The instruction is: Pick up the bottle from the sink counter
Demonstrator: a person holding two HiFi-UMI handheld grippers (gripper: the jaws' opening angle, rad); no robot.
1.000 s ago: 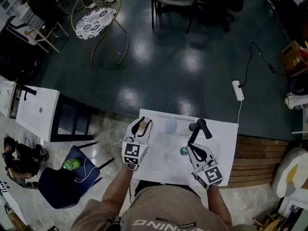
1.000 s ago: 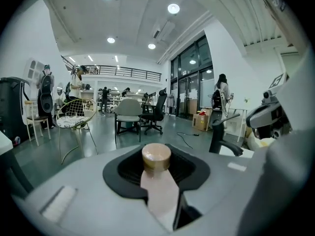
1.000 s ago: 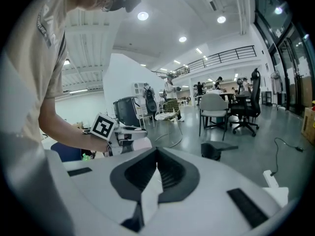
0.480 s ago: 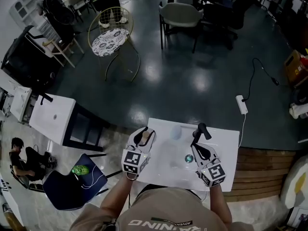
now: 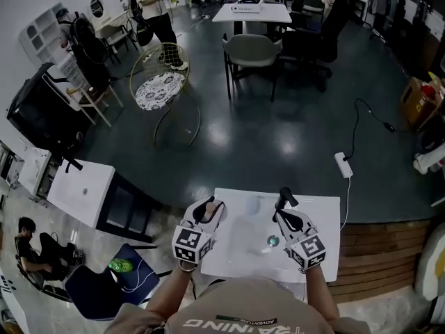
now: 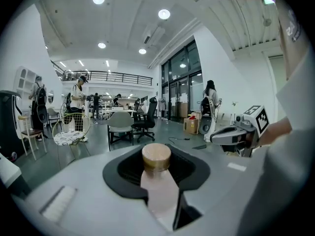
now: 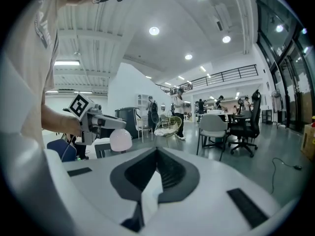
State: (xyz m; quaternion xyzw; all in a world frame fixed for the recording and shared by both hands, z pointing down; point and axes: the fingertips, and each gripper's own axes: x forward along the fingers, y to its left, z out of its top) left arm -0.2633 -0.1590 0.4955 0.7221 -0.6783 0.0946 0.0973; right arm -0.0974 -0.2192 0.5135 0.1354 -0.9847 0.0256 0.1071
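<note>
The left gripper (image 6: 156, 167) was clamped on the pale pink bottle with a round tan cap (image 6: 158, 193), at lower centre over the white sink counter (image 5: 321, 214). The right gripper (image 7: 156, 157) was closed and empty. Any slackening of the squeeze could have dropped the smooth bottle.

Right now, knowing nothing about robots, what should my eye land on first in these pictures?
First, the pale bottle with a tan cap, clamped in the left gripper and held over the left edge of the white sink counter. Next, the right gripper beside it, jaws together and empty, near the black faucet. Beyond lies a dark-floored hall with a round wire chair.
</note>
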